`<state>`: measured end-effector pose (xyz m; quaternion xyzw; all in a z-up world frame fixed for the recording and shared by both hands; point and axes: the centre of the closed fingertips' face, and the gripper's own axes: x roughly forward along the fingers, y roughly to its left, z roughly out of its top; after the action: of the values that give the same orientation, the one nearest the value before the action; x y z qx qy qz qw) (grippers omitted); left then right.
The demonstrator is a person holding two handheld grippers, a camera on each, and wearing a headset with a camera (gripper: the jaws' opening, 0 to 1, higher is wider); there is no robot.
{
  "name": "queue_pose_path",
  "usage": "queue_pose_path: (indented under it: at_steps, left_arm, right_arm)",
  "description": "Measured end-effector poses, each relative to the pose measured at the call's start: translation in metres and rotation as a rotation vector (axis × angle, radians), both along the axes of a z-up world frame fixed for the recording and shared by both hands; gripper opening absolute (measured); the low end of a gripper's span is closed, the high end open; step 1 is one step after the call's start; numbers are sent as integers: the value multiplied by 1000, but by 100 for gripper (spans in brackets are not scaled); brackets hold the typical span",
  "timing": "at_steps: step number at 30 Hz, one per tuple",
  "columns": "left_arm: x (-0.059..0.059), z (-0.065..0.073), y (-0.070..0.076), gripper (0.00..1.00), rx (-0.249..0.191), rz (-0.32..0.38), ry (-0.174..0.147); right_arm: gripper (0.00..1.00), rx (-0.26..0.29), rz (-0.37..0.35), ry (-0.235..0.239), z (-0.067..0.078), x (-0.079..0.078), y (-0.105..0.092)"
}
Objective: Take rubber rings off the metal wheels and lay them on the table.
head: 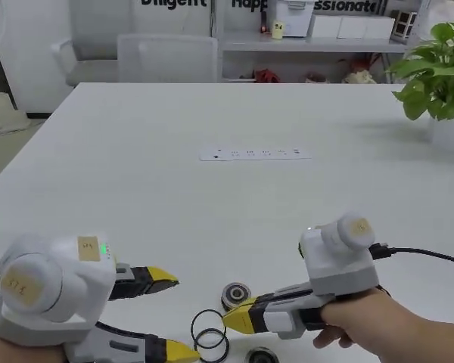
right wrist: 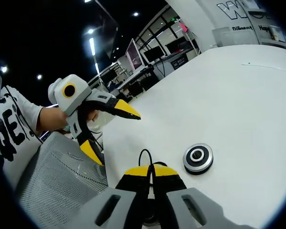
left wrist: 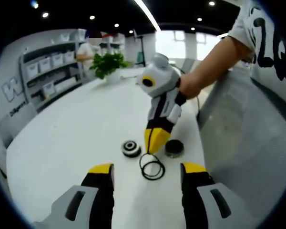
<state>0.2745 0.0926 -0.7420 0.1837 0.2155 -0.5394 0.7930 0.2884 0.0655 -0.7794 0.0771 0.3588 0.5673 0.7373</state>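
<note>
Closed right gripper (head: 231, 321) touches rubber rings (head: 209, 335) at the bench's (head: 212, 204) near edge; left gripper (head: 172, 314) gapes wide beside them.

A white table (head: 136, 151) carried a power strip (head: 255, 155) and a potted plant (head: 437, 68) — grey chairs (head: 166, 57) stood behind it. Shelves (head: 325, 43) of white bins (head: 291, 17) lined the wall under strip lights (left wrist: 147, 14).
</note>
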Motion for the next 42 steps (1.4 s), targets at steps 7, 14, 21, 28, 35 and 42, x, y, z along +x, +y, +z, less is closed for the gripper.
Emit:
queue_pose_path:
  at_steps: [7,14,21,28,35,42]
  left_arm:
    - [-2,-2,4,57,10,1,-1]
    - [-3,-7,6,57,19,7,12]
    - [-4,-9,6,56,22,10,16]
    - [-3,-10,8,56,25,16,18]
    - [-2,-9,8,55,26,19,19]
    - [1,-9,8,55,29,20,18]
  right_arm:
    - [0,-28,25,14,-10,-6,1]
    - [0,-57,20,26,-19,-6,-3]
    - [0,-71,14,19,-22,-4,-4]
    - [3,-73,5,5,-21,-2,-5]
    - [5,-61,-6,-2,-17,3,-8]
    - [6,-42,-23,-21,-9,10,-13]
